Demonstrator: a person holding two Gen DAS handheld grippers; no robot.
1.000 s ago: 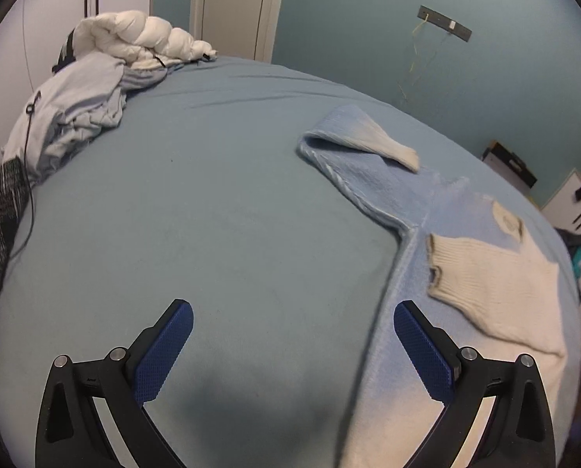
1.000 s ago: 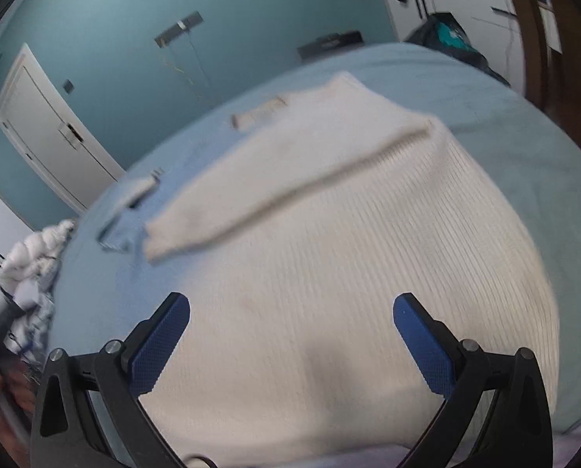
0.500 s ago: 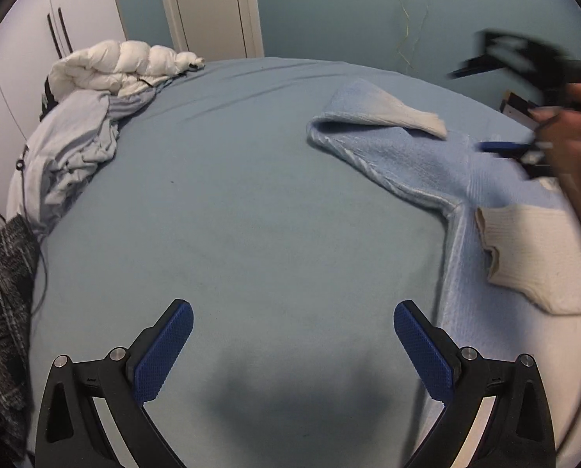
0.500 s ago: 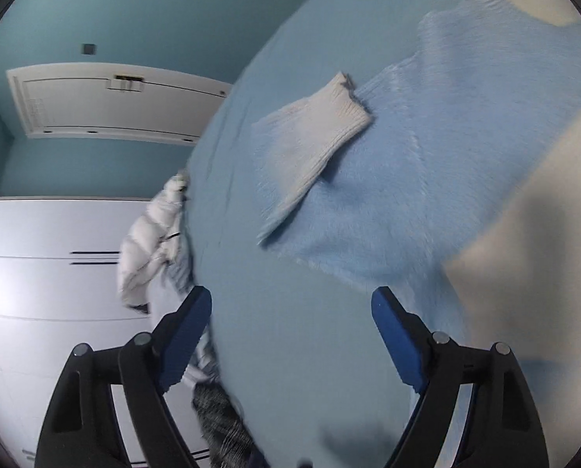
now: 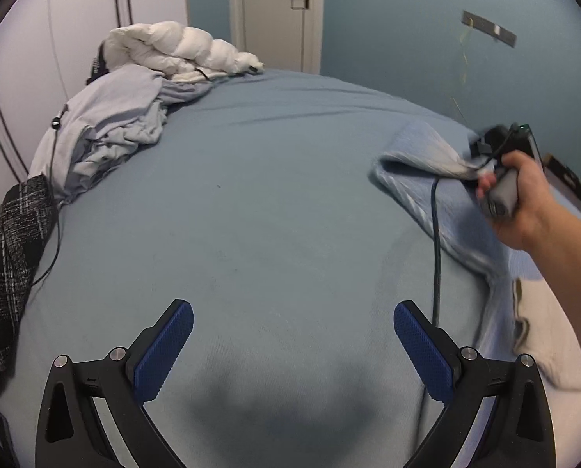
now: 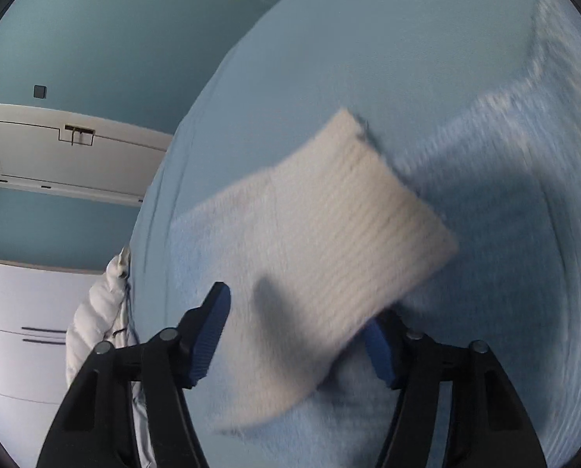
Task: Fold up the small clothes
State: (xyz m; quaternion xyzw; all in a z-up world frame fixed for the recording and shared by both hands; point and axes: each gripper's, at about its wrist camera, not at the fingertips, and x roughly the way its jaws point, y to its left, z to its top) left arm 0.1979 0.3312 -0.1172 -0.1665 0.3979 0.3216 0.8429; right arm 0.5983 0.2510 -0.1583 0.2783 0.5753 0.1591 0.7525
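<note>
A light blue sweater (image 5: 446, 226) with cream cuffs and hem lies on the blue bed sheet (image 5: 270, 195), at the right of the left wrist view. One sleeve is folded back over it. A person's hand (image 5: 524, 202) holds my right gripper (image 5: 485, 156) at that sleeve's end. In the right wrist view the cream cuff (image 6: 349, 214) lies between the closing jaws of my right gripper (image 6: 296, 308); it covers the right pad, and no squeeze shows. My left gripper (image 5: 293, 312) hangs open over bare sheet, left of the sweater.
A white duvet (image 5: 173, 50) and crumpled pale bedding (image 5: 111, 124) are piled at the bed's far left. A black-and-white garment (image 5: 5, 241) hangs over the left edge. A dark cable (image 5: 434, 253) trails from the right gripper. A door (image 5: 278, 11) and wardrobes (image 5: 75, 19) stand behind.
My right gripper swung from over the sweater's cream body to the folded sleeve's cuff, and its jaws narrowed around it. The left gripper shifted a little over the sheet, still open.
</note>
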